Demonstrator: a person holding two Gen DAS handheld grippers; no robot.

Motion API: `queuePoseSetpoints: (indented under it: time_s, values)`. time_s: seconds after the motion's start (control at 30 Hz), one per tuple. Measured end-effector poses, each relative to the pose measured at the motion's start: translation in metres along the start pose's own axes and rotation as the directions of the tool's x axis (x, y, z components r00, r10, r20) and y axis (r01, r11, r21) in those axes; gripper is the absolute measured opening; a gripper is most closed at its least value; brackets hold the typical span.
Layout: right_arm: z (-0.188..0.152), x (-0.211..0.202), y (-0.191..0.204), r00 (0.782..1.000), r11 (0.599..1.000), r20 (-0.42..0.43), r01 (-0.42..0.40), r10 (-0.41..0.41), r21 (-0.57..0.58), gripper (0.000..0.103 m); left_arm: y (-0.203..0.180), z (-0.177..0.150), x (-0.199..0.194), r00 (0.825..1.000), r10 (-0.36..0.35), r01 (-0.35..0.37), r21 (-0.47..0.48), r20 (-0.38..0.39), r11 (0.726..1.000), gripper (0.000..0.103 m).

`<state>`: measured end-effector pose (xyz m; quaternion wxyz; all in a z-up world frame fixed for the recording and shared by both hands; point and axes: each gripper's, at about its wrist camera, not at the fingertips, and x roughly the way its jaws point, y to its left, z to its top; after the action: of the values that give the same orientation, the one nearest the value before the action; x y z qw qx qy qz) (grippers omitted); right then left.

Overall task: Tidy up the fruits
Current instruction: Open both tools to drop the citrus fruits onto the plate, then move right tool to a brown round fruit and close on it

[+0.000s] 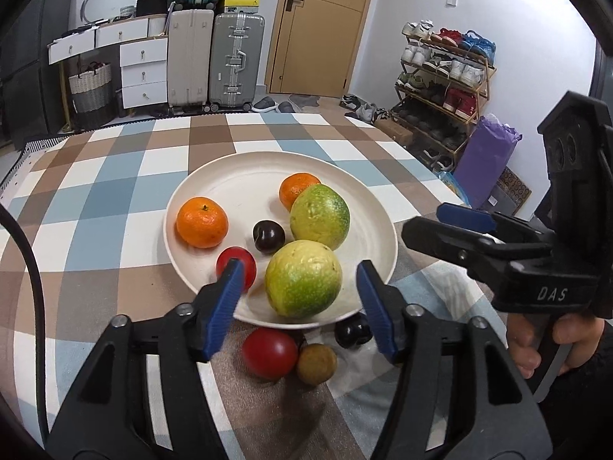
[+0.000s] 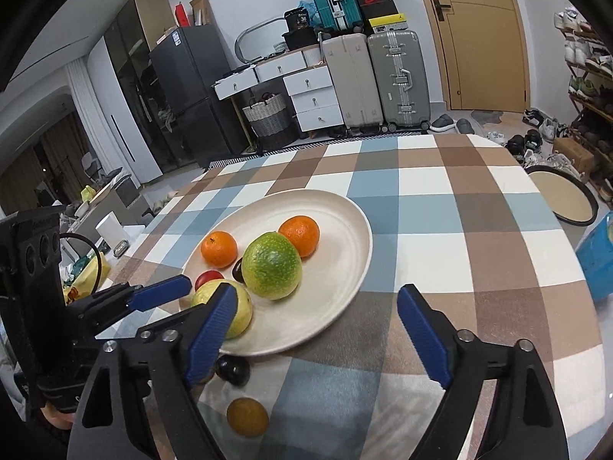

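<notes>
A white plate (image 1: 214, 180) on the checked tablecloth holds two oranges (image 1: 202, 222), two yellow-green fruits (image 1: 302, 278), a dark plum (image 1: 269, 236) and a red tomato (image 1: 245, 260). In front of the plate on the cloth lie a red tomato (image 1: 269, 352), a small brown fruit (image 1: 316, 363) and a dark plum (image 1: 350, 331). My left gripper (image 1: 299, 287) is open and empty, its fingers either side of the near green fruit. My right gripper (image 2: 314, 329) is open and empty over the plate's near edge (image 2: 306, 329); it also shows in the left wrist view (image 1: 440, 226).
The table's far edge faces suitcases (image 1: 214, 61), white drawers and a door. A shoe rack (image 1: 444, 88) and purple bag (image 1: 484, 161) stand right of the table. A round tray (image 2: 563, 199) and a blue container (image 2: 597, 257) sit off the right edge.
</notes>
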<state>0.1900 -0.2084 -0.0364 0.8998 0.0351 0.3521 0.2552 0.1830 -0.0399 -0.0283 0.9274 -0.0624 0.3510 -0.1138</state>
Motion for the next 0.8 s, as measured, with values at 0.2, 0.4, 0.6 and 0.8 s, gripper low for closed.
queuePoseSetpoints:
  time_s: [0.2, 0.4, 0.6, 0.8]
  values:
    - [-0.011, -0.013, 0.008, 1.0, 0.999, -0.014, 0.022, -0.023, -0.033, 0.103, 0.0, -0.007, -0.024, 0.999, 0.031, -0.031, -0.001, 0.031, 1.0, 0.089]
    - [-0.022, -0.021, 0.016, 0.999, 0.998, -0.029, 0.018, -0.019, -0.055, 0.103, 0.007, -0.019, -0.045, 0.996, 0.075, -0.074, -0.027, 0.045, 0.997, 0.102]
    - [-0.032, -0.023, 0.022, 0.997, 0.998, -0.066, 0.022, -0.027, -0.066, 0.103, 0.012, -0.032, -0.059, 0.995, 0.094, -0.093, -0.04, 0.031, 0.995, 0.102]
    - [-0.042, -0.019, 0.029, 0.991, 0.996, -0.124, 0.035, -0.045, -0.081, 0.103, 0.018, -0.041, -0.062, 0.994, 0.108, -0.108, -0.05, 0.011, 0.993, 0.102]
